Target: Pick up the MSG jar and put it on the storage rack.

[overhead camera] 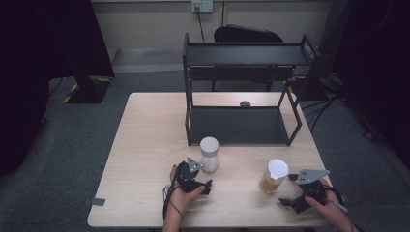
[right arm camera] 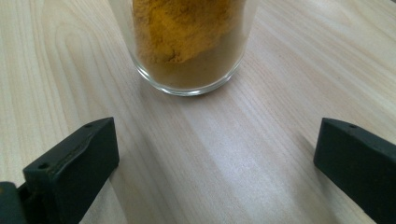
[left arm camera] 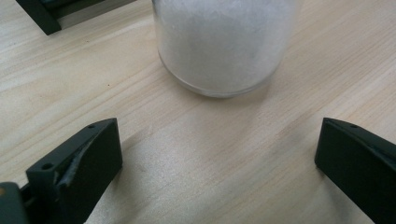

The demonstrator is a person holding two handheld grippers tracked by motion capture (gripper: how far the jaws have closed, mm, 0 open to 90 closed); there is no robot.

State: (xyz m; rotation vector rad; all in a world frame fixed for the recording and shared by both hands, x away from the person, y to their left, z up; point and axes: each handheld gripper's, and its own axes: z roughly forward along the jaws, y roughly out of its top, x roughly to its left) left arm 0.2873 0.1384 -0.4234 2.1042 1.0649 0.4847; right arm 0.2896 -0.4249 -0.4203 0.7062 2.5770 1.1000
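Note:
A glass jar of white powder (overhead camera: 209, 154) with a white lid stands on the table in front of the shelf. My left gripper (overhead camera: 198, 180) sits just short of it, open, and the jar (left arm camera: 223, 44) stands a little beyond the two jaws. A glass jar of orange-yellow powder (overhead camera: 274, 176) with a white lid stands at the front right. My right gripper (overhead camera: 289, 191) is open beside it; the jar (right arm camera: 187, 42) lies just ahead of the jaws, untouched.
A black two-level metal shelf (overhead camera: 241, 89) stands at the back of the light wooden table (overhead camera: 145, 159). A small dark object (overhead camera: 245, 103) lies behind its lower level. A chair (overhead camera: 247, 35) stands beyond the table.

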